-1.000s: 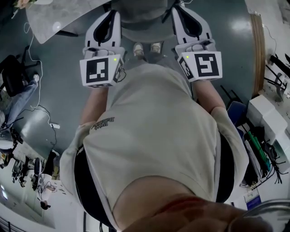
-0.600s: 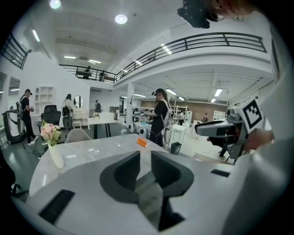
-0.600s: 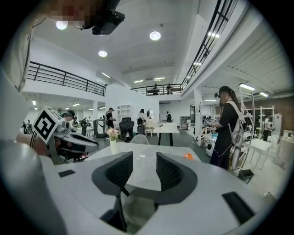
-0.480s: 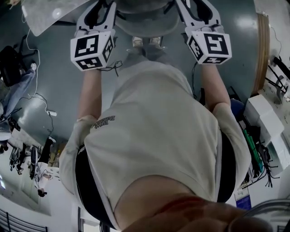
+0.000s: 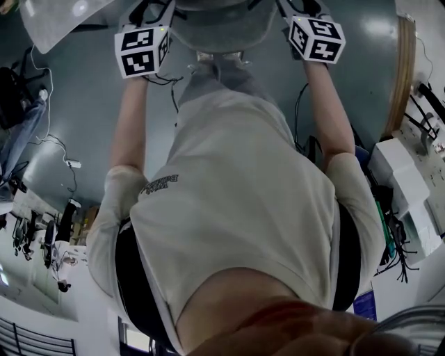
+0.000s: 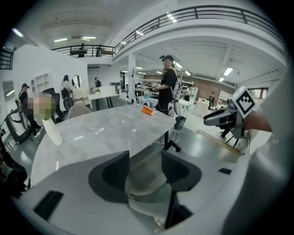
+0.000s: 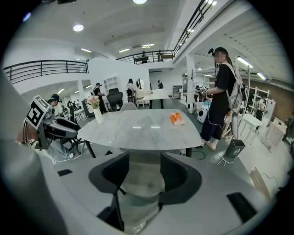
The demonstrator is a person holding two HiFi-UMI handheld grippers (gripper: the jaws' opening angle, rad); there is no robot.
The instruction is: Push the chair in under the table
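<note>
A grey chair (image 5: 219, 24) stands in front of me at the top edge of the head view, beside the pale marble table (image 5: 55, 21). My left gripper (image 5: 154, 8) and right gripper (image 5: 299, 7) reach down on either side of it, their tips cut off by the frame edge. In the left gripper view the left gripper's (image 6: 145, 160) jaws are opening, and the chair's grey shell (image 6: 147, 183) shows in the gap. The right gripper's (image 7: 144, 165) jaws are opening too, with the chair (image 7: 142, 183) seen between them. The table (image 7: 142, 126) lies just beyond. I see no pad pressing on the chair.
On the table stand a white vase (image 6: 53, 131) and an orange object (image 7: 176, 118). A person (image 7: 223, 92) stands at the table's far right side near a small bin (image 7: 235, 148). Cables (image 5: 52, 163) trail over the floor, and benches (image 5: 410, 181) line the right.
Both grippers have moved away from my body to the top edge of the head view and spread a little apart, down beside the chair.
</note>
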